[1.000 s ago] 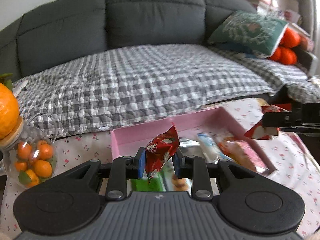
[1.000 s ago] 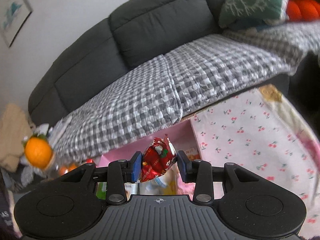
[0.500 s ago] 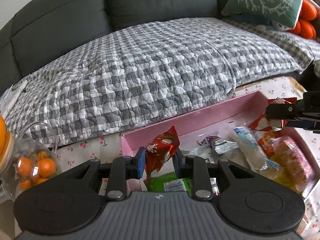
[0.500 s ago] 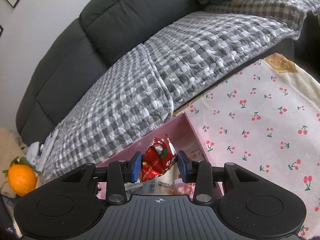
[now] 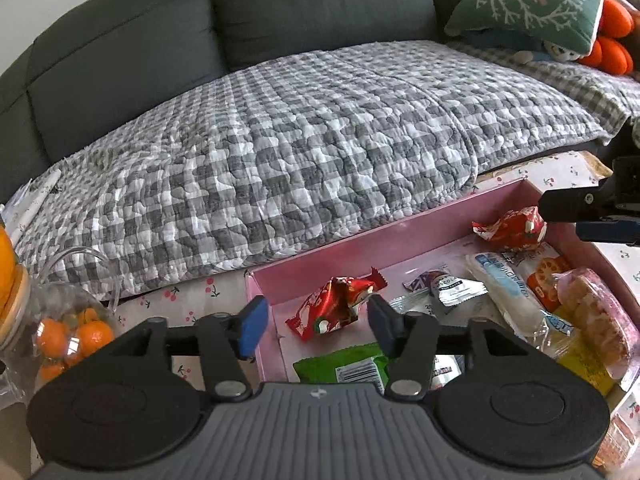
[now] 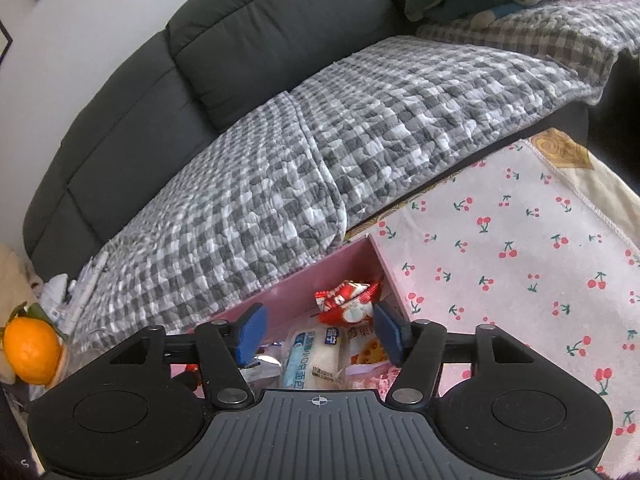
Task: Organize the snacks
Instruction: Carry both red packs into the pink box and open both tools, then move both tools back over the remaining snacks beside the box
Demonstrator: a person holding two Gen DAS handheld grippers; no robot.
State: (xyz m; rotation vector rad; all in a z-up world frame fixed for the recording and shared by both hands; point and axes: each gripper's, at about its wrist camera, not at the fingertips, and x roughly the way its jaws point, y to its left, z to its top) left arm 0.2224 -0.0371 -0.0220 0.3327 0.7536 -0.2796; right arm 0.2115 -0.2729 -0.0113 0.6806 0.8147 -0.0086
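A pink box (image 5: 344, 246) on the cherry-print cloth holds several snack packets. My left gripper (image 5: 314, 322) hangs over its left end with jaws opening; a red foil candy (image 5: 334, 306) lies loose in the box between the blue pads, touching neither. In the right wrist view my right gripper (image 6: 318, 330) is over the box's right end (image 6: 384, 264), jaws also opening, and a second red candy (image 6: 348, 300) sits free among the packets below. That candy (image 5: 510, 228) and the right gripper's fingers (image 5: 576, 204) show at the right of the left wrist view.
A white bun packet (image 5: 504, 288), a green packet (image 5: 344, 366) and a pink-wrapped cake (image 5: 596, 320) fill the box. A glass jar of small oranges (image 5: 64, 334) stands left of it. A grey sofa with a checked quilt (image 5: 300, 152) runs behind. Cherry cloth (image 6: 520, 248) spreads to the right.
Both grippers sank toward the pink box, then their jaws parted. Each red candy left its pads and dropped into the box.
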